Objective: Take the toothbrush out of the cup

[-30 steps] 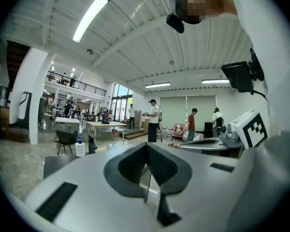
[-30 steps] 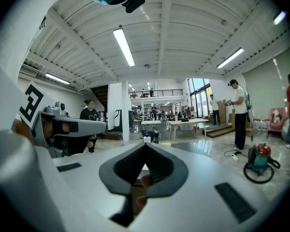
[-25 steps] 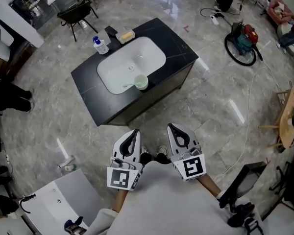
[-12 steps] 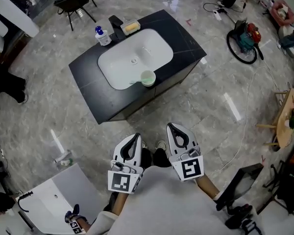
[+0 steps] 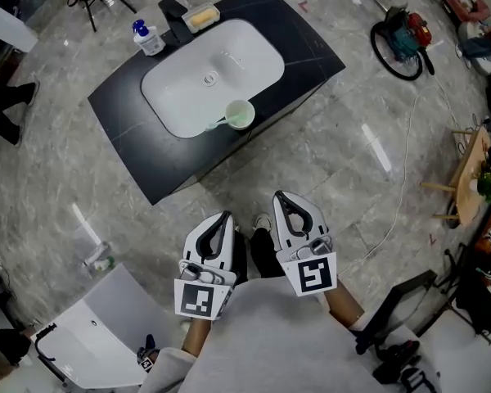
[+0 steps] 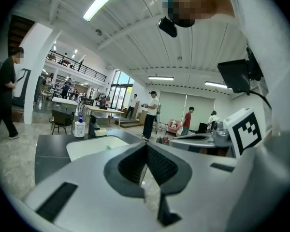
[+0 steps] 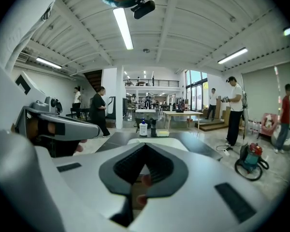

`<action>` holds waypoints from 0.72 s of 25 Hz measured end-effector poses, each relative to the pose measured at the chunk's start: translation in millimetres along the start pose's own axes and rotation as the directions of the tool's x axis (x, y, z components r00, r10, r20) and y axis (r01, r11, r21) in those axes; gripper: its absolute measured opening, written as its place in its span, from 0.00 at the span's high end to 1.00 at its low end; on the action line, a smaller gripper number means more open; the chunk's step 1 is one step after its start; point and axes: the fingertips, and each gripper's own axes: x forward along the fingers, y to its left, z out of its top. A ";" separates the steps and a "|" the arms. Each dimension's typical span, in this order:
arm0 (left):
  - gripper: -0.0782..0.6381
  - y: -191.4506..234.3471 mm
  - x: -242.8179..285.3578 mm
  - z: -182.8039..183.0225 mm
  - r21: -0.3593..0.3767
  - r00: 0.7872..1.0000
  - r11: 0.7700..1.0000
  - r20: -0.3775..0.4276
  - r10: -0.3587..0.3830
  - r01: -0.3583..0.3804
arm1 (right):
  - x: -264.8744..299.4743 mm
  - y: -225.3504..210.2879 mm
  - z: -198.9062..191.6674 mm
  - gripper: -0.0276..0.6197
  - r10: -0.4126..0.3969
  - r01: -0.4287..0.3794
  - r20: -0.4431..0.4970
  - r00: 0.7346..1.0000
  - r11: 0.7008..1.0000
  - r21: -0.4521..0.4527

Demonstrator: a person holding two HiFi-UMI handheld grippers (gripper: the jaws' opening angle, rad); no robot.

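Note:
A pale green cup [image 5: 239,115] stands on the black counter [image 5: 131,150], at the front rim of the white sink [image 5: 213,68]. The toothbrush [image 5: 218,124] leans out of the cup to the left. Both grippers are held close to my body, side by side above the floor, well short of the counter. My left gripper [image 5: 225,218] is shut and empty; in the left gripper view its jaws [image 6: 146,145] meet at the tip. My right gripper [image 5: 281,196] is also shut with nothing in it, and it points toward the sink [image 7: 157,141].
A soap bottle [image 5: 146,38], a black faucet [image 5: 173,13] and a yellow block [image 5: 202,15] sit behind the sink. A red and teal machine [image 5: 403,41] with cables lies on the floor at the right. A white cabinet [image 5: 90,334] stands at lower left. Several people stand far off.
The counter has come nearer and looks larger in the head view. Both grippers stay shut, side by side, slightly lower in the picture.

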 end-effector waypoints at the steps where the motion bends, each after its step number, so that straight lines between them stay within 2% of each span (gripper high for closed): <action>1: 0.88 1.5 0.7 -3.1 -0.005 1.000 1.000 0.000 -0.003 0.003 | 2.5 -0.7 -1.7 0.95 -0.004 0.004 -0.004 1.000 1.000 -0.002; 4: 0.88 6.7 3.8 -9.7 -0.005 1.000 1.000 -0.022 -0.007 0.007 | 10.8 -1.3 -6.2 0.95 -0.011 0.011 -0.008 1.000 1.000 -0.002; 7: 0.88 9.7 7.4 -10.5 -0.015 1.000 1.000 -0.009 -0.006 0.006 | 18.7 -0.9 -11.4 0.95 -0.013 0.013 -0.013 1.000 1.000 -0.003; 8: 0.88 10.5 8.2 -10.7 -0.022 1.000 1.000 0.000 -0.004 0.004 | 20.6 -0.5 -15.8 0.95 -0.005 0.004 -0.037 0.999 0.999 -0.034; 9: 0.88 11.1 8.9 -11.0 -0.030 1.000 1.000 0.005 -0.003 0.003 | 21.5 0.5 -24.2 0.95 0.014 -0.023 -0.094 0.996 0.994 -0.104; 11: 0.89 11.6 10.4 -13.7 -0.073 1.000 0.997 -0.009 0.004 -0.005 | 24.0 2.0 -44.5 0.95 0.033 -0.096 -0.233 0.972 0.960 -0.262; 12: 0.88 11.5 11.2 -15.8 -0.109 1.000 0.994 -0.026 0.011 -0.013 | 27.6 1.5 -49.7 0.95 0.025 -0.103 -0.257 0.966 0.950 -0.294; 14: 0.88 11.2 12.2 -19.2 -0.150 0.999 0.988 -0.048 0.017 -0.024 | 37.4 0.2 -53.5 0.95 0.005 -0.087 -0.253 0.967 0.944 -0.317; 18: 0.89 12.3 12.4 -22.8 -0.123 0.999 0.992 -0.049 0.013 -0.019 | 59.1 2.5 -56.1 0.95 0.021 -0.101 -0.228 0.973 0.933 -0.345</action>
